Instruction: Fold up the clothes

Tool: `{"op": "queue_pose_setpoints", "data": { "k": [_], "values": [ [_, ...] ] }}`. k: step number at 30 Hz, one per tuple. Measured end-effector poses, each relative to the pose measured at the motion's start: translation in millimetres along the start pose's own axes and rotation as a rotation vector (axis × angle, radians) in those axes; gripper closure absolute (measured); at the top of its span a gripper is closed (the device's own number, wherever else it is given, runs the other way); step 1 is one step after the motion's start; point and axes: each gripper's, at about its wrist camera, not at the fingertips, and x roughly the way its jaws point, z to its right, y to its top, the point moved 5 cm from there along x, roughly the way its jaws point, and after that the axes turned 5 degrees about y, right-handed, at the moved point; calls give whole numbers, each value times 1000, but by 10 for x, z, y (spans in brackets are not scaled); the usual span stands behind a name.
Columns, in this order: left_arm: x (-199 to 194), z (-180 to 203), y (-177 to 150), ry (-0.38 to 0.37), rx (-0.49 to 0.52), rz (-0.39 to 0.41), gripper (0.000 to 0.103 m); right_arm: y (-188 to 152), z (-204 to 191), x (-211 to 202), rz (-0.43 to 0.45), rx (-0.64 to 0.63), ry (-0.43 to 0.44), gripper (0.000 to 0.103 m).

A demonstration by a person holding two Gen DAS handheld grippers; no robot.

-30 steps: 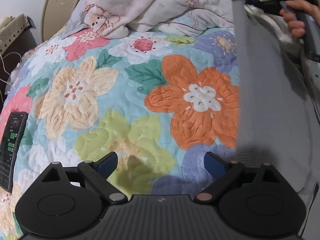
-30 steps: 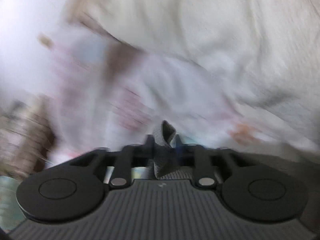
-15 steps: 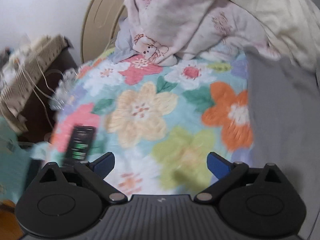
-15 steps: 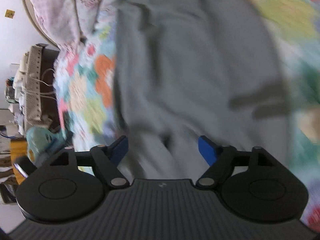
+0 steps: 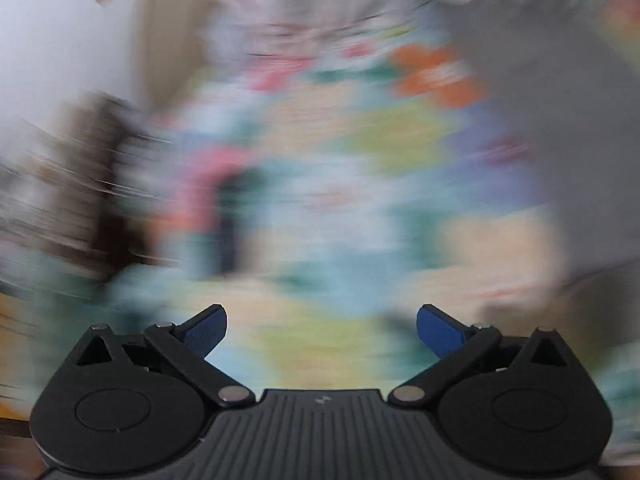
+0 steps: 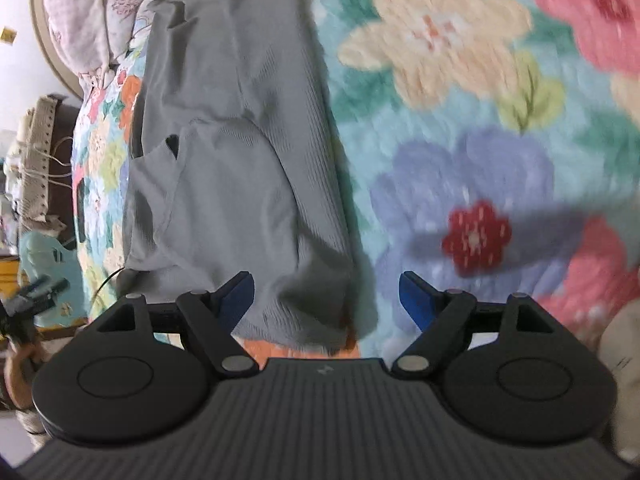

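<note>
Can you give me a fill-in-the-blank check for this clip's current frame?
1. The right gripper has its jaws ___.
2. The grey garment lies on a quilt printed with ___.
3. The left wrist view is too ___ to show fine detail.
4. The left gripper holds ___.

Answers: open; flowers; blurred; nothing

Left-wrist view wholly motion-smeared; grey garment point(image 6: 240, 160) near hem behind gripper body
</note>
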Motion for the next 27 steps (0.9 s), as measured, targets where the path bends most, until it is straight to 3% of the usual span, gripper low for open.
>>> {"op": "queue_pose_setpoints", "data": {
  "k": [1, 3, 5, 7, 10, 12, 15, 16, 20, 23, 27],
  "values": [
    [-26, 29, -61, 5, 35, -14, 1, -50, 8, -63, 2, -13, -17, 23],
    [-131, -25, -189, 167, 158, -17, 1, -132, 38, -268, 20, -50, -65, 23],
    [-303, -361, -285, 498, 304, -13, 1, -136, 67, -490, 63, -74, -96, 22],
    [-492, -861, -318, 715, 303, -51, 0, -122, 117, -603, 94, -63, -81, 18],
    [-765, -1663, -303, 810, 110, -115, 0, -124, 170, -588, 106, -35, -24, 17],
    [-895, -2070, -309, 889, 34, -154, 0, -165, 153, -381, 83, -28, 10, 17],
    [-989, -2253, -290, 925, -30, -166, 1, -201, 69, -95, 81, -27, 40, 17],
    [-985, -2185, -248, 840, -61, -138, 1, -214, 40, -11, 88, -28, 54, 17],
    [-727, -1175, -28, 193, -100, 31, 1, -317, -92, 347, 110, -30, 87, 17],
    [-394, -150, 115, -131, -23, 62, 1, -393, -250, 452, 133, -75, 46, 17],
    [-4, 888, 288, -276, 84, 50, 1, -440, -337, 535, 129, -106, -1, 17]
  ]
}}
